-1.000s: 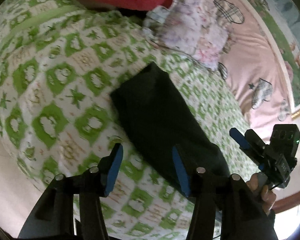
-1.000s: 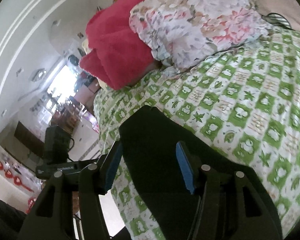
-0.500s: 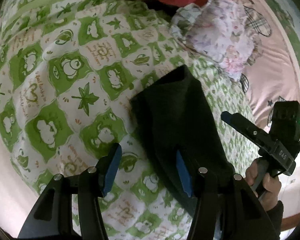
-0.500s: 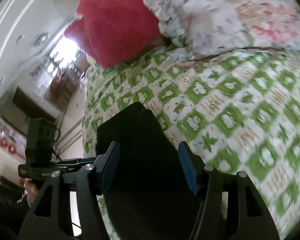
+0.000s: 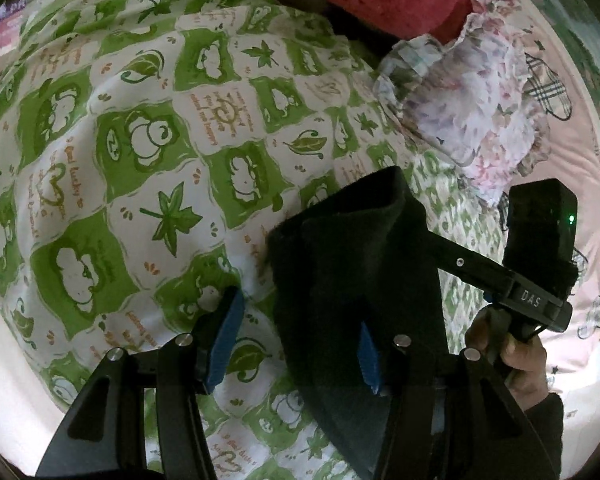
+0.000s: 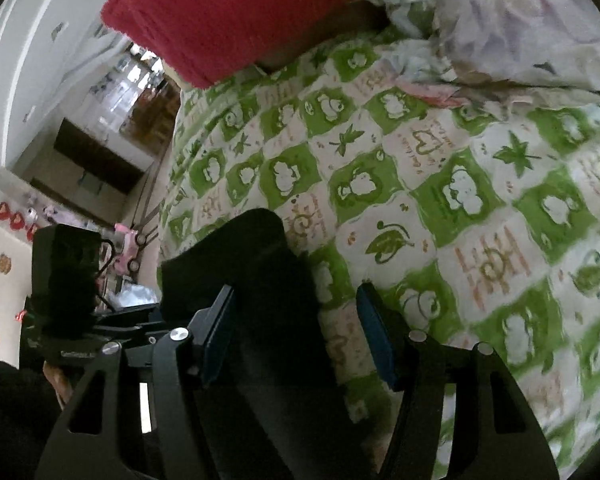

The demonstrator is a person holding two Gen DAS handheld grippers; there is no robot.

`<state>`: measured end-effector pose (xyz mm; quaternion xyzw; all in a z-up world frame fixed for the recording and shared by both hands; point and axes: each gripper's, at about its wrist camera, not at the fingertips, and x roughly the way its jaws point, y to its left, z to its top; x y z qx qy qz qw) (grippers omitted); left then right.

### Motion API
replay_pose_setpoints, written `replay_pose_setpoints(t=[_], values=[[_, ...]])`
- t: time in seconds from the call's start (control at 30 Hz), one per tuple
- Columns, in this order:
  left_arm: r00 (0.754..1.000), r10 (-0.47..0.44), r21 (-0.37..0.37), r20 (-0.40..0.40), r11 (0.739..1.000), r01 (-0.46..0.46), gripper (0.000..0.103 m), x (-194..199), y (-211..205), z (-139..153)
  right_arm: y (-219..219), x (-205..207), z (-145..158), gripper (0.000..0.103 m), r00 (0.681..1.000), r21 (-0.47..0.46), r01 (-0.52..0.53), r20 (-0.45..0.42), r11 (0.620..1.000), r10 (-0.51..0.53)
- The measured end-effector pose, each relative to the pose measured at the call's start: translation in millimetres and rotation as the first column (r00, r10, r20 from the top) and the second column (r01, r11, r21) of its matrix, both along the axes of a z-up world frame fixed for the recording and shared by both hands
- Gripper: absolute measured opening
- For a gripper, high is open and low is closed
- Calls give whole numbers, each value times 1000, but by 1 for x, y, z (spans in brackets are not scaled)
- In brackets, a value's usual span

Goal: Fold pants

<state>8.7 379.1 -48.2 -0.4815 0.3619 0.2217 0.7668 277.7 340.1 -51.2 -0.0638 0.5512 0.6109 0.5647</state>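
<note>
Dark folded pants (image 5: 352, 264) lying on green-patterned bedspread (image 5: 148, 168), below red blanket (image 6: 228, 12). Left tool (image 5: 296, 340) spread apart, right tool (image 6: 296, 340) likewise, both over pants, nothing clamped.

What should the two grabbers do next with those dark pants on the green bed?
Probably ease both down and shut on the cloth. The left gripper and right gripper both have open jaws, with the dark pants partly between them, lying on the green bedsheet, not gripped.
</note>
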Motion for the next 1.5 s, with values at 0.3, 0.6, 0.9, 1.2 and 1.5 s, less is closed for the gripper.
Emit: replay_pose_setpoints(t=[0.3,0.6,0.9,1.2,1.5], values=[[1000,-25,49,3,999,25,22,13,-2,1,5,-2,4,27,999,23,-45,-10,999,46],[984,-96,77,149,993,86,16,3,-21,46,-28,-15,46,21,1000,127,29,1,991,-30],[936,-237,173,262,965,196,16,8,-76,107,-115,-31,111,20,989,270,127,42,955,-143],[870,-380,215,315,921,324,16,18,-142,141,-206,-50,134,19,962,351,240,35,905,-269],[787,-545,279,289,835,475,16,31,-225,150,-297,-74,131,19,918,403,369,-18,837,-396]])
